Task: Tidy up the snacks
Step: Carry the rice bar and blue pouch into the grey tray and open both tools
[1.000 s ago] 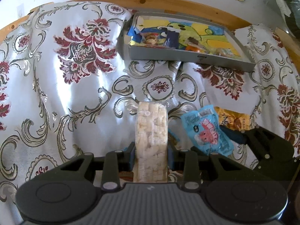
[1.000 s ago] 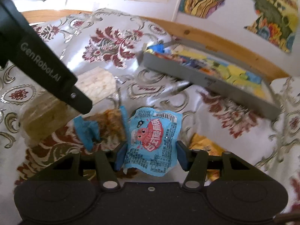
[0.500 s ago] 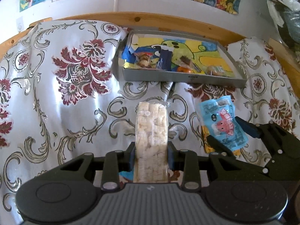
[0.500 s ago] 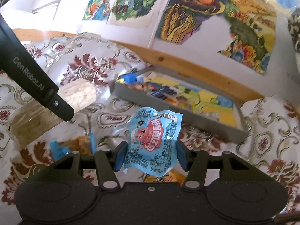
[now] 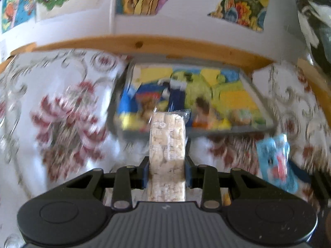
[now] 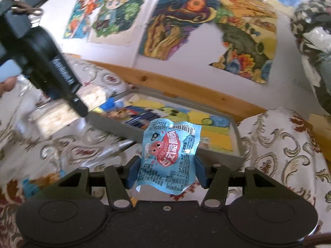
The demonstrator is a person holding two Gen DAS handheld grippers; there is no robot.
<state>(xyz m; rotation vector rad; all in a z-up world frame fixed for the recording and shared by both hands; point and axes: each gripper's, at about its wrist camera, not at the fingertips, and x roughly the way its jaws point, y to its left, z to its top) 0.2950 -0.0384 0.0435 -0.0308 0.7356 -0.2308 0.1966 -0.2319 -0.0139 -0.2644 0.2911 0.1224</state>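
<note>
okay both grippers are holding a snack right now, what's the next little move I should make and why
Probably carry both on over the gray tray and let go there. The left gripper is clamped on the puffed rice bar and the right gripper on the blue snack packet, both lifted off the cloth, short of the tray's near wall. Other snacks already lie inside it.

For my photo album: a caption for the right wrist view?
Right gripper holds a blue snack packet before the grey tray.
</note>
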